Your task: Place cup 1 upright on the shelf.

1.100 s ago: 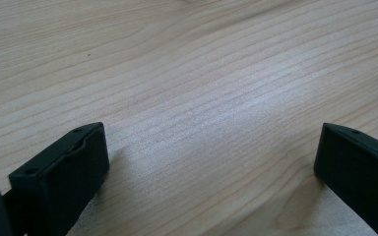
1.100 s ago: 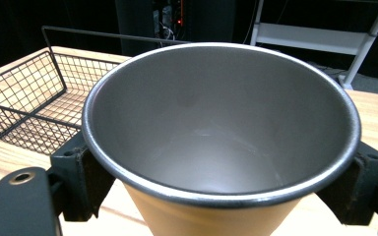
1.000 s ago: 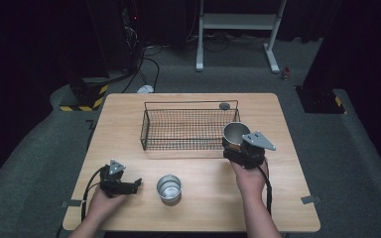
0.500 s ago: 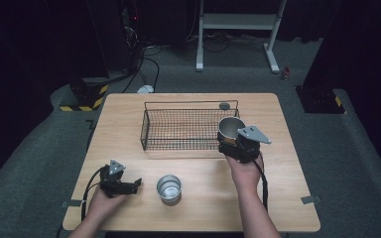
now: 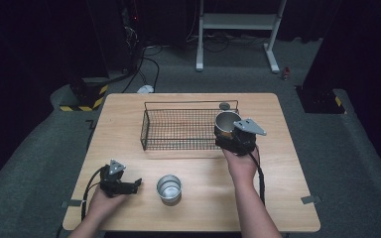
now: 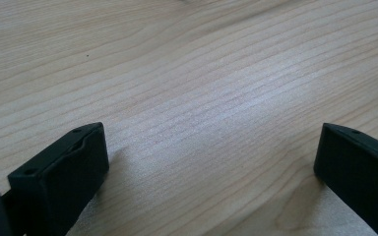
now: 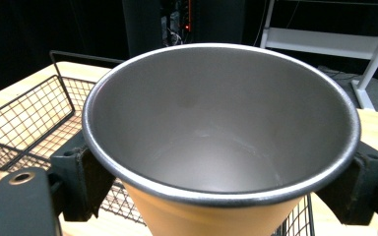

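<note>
Right tongs (image 5: pixel 226 130) grip steel cup (image 5: pixel 226 121) over wire basket's (image 5: pixel 178 130) right end; left tongs (image 5: pixel 138 184) open, resting on table (image 5: pixel 278 163).

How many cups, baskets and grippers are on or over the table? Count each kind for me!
Metal cups: 2, one held in the right gripper, one standing on the table
Wire baskets: 1
Grippers: 2, left and right
Total: 5

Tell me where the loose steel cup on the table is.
In the high view, the round steel cup stands upright near the wooden table's front edge, just right of the left gripper.
</note>
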